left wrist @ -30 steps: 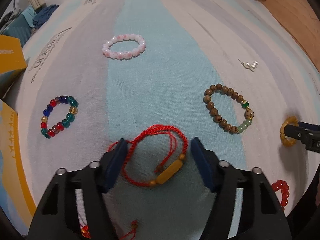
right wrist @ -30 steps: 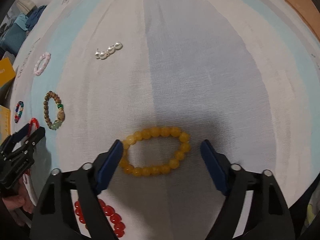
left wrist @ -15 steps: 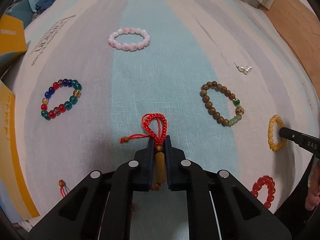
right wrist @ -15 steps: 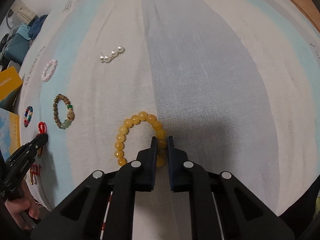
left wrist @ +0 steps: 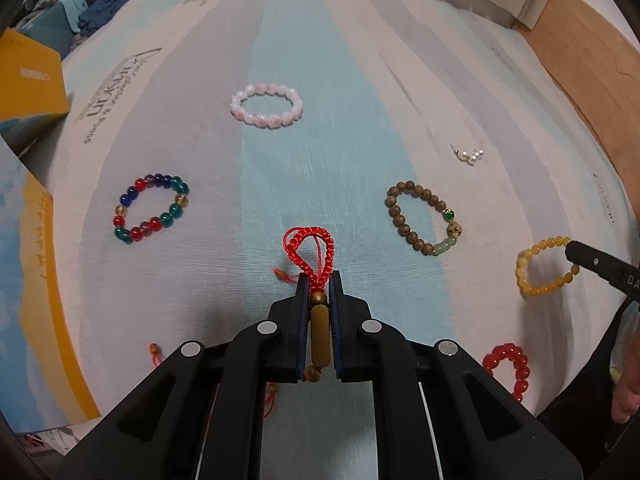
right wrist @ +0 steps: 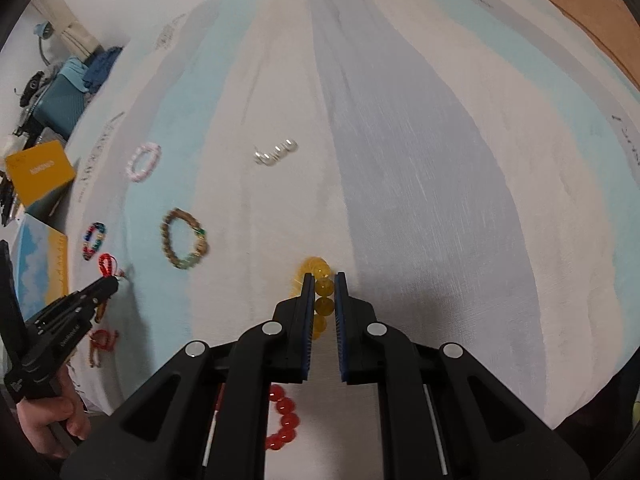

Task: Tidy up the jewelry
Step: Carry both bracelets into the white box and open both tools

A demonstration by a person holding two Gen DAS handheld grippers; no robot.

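Two claws are gripping: the left claw [left wrist: 318,300] pinches the red cord bracelet [left wrist: 311,254] by its hard long bead. The right claw [right wrist: 322,296] squeezes the yellow bead bracelet [right wrist: 320,286]. Both feel light and floppy.

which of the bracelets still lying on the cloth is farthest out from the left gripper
The pink bead bracelet. It lies beyond the multicoloured bracelet and the brown wooden bracelet, alone on the blue stripe.

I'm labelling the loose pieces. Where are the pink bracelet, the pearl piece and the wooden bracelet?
pink bracelet [left wrist: 266,123], left wrist view, on its near beads
pearl piece [left wrist: 470,156], left wrist view, on the pearls
wooden bracelet [left wrist: 400,220], left wrist view, on its left-hand brown beads
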